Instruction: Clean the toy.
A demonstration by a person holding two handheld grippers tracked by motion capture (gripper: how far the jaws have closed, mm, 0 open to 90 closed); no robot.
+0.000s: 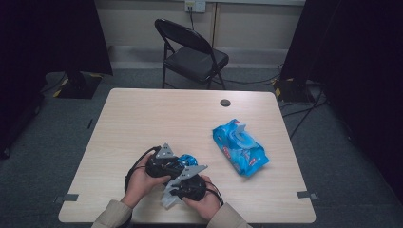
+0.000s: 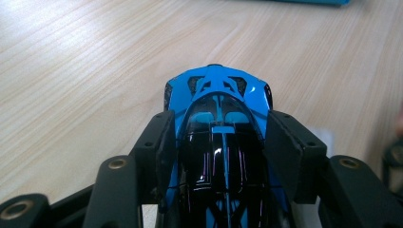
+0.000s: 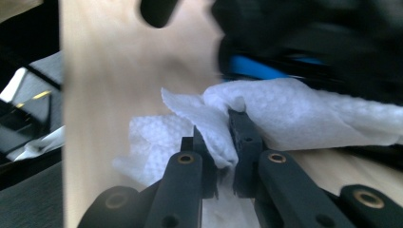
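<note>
Work in hand: wiping a blue toy car (image 2: 219, 137) with a white wipe (image 3: 266, 114), near the front edge of the table (image 1: 142, 118).
Left gripper (image 2: 219, 142): jaws part-way open and clamped on the car's two flanks, nose pointing away from the camera; the car is held just above the tabletop.
Right gripper (image 3: 221, 142): jaws nearly shut, pinching a fold of the wipe, which bunches around the tips and lies against the car's blue side.
In the high view: both hands meet at the table's near side, the left gripper (image 1: 161, 164) and right gripper (image 1: 190, 183) touching or almost so, the car (image 1: 186, 160) between them.
Wipes pack (image 1: 240, 147): blue, flap lifted, lying well apart to the right.
Risk, car: the glossy shell looks slick, so sideways rubbing could twist it out of the clamp (the pads grip only the flanks).
Risk, wipe: only a thin fold is pinched; dragging could pull it free or tear it.
Risk, grippers: working this close, the jaws could knock together.
</note>
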